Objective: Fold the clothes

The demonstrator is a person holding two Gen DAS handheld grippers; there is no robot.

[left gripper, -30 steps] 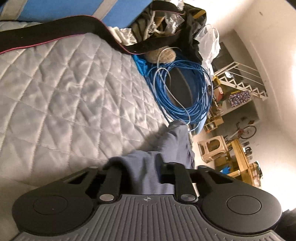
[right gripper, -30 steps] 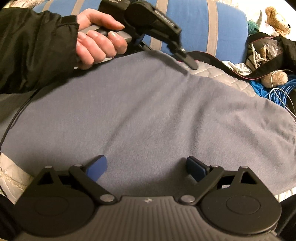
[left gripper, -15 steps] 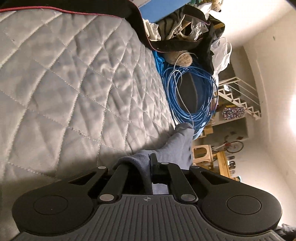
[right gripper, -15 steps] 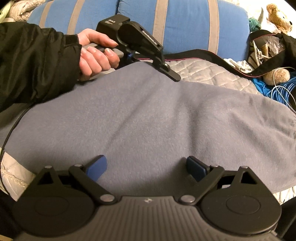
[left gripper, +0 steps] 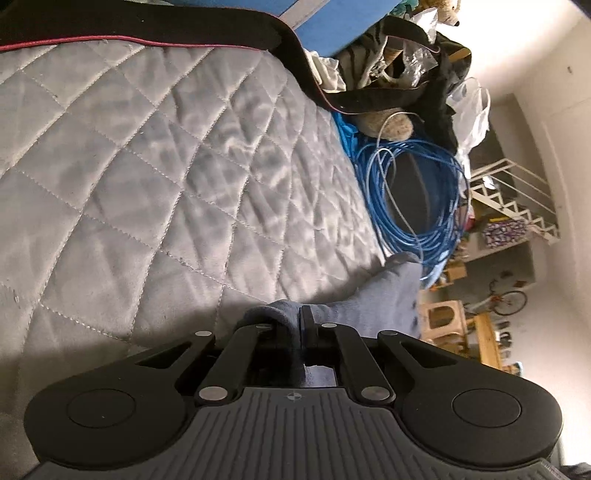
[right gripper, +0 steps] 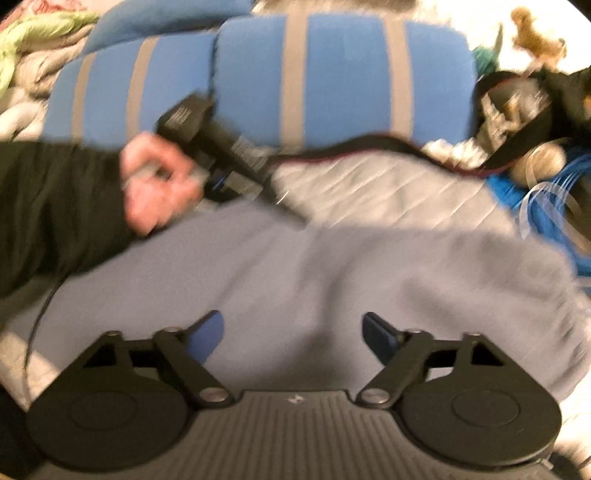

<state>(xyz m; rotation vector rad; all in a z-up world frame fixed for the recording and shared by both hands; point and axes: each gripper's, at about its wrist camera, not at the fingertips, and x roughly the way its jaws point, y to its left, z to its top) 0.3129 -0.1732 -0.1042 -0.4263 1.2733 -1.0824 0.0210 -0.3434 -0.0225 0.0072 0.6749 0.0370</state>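
Note:
A grey-blue garment [right gripper: 332, 280] lies spread over the quilted bed cover [left gripper: 147, 184]. My left gripper [left gripper: 298, 319] is shut on a bunched edge of the garment [left gripper: 388, 295], low over the quilt. In the right wrist view, a hand [right gripper: 159, 188] in a black sleeve holds that left gripper [right gripper: 293, 219] at the garment's far edge. My right gripper [right gripper: 293, 328] hovers over the near part of the cloth. Its jaws are closing, and the blue pads [right gripper: 210, 328] stand apart with nothing pinched between them. This view is motion-blurred.
A blue cushion with grey stripes [right gripper: 332, 74] backs the bed. A black strap [left gripper: 184, 33] crosses the quilt's far side. A coil of blue cable [left gripper: 417, 206], a plush toy [left gripper: 388, 125] and a cluttered bag lie at the right edge.
The right view has pulled back and up, showing more cushion and quilt. Its jaws have narrowed. The left gripper has sunk toward the quilt, still pinching the garment edge.

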